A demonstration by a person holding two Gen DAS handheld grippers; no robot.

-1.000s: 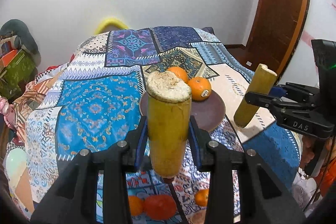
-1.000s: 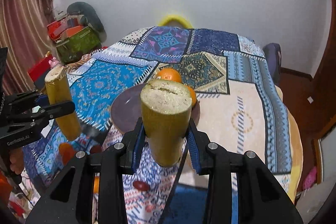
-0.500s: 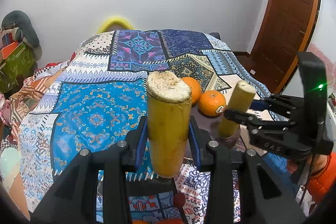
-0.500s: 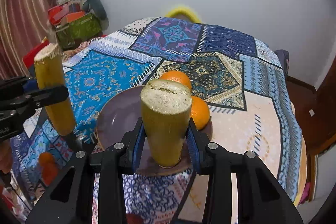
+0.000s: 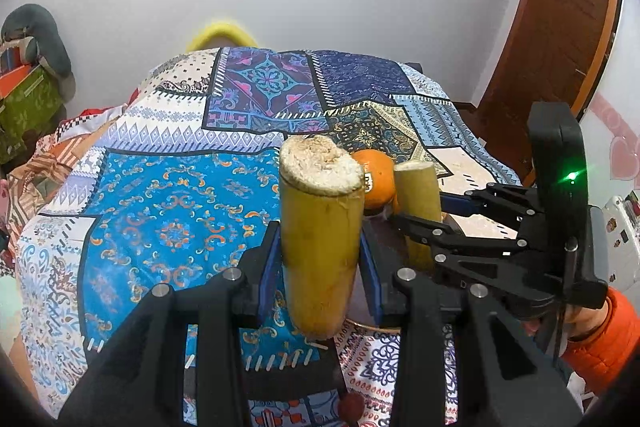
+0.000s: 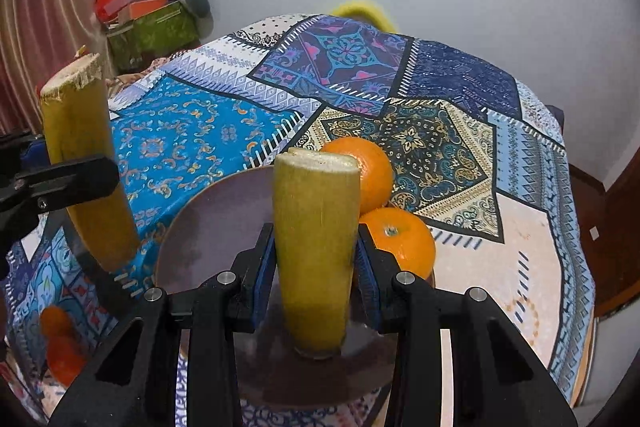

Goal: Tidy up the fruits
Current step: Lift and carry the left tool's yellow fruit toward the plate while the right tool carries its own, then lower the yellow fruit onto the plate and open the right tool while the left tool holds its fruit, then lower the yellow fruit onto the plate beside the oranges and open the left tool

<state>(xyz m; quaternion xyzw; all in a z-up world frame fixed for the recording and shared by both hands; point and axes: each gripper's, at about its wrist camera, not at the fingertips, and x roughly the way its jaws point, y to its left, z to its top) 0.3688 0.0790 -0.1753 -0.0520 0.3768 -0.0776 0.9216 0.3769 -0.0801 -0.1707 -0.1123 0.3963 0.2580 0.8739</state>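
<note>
Left gripper [image 5: 320, 267]: jaws clamped on a yellow cane piece [image 5: 320, 239], upright, cut fibrous end up, blue pads tight on both flanks. It hangs over the patchwork bedspread [image 5: 172, 227], lower end at the plate's 9 o'clock edge; whether it touches the cloth I cannot tell

Right gripper [image 6: 316, 267]: jaws clamped on a greener cane piece [image 6: 316, 247], upright, lower end over the brown plate [image 6: 216, 219], near its 6 o'clock side. Contact with the plate unclear, the base looks at or just above the surface

Two oranges [image 6: 360, 171] on the plate, touching each other, at 1–3 o'clock from the right-held piece, just behind it. In the left wrist view only one is clear, sticker side facing the camera, tucked between the two cane pieces

In the right wrist view the left-held piece sits at 9 o'clock, well off the plate rim, tilted slightly

Loose small orange fruits [image 6: 60, 347] on the bedspread at 8 o'clock, blurred. A small dark red fruit [image 5: 352, 405] at 6 o'clock in the left wrist view, between the gripper arms

Orange sleeve [image 5: 604, 339] behind the right gripper body, green LED lit
</note>
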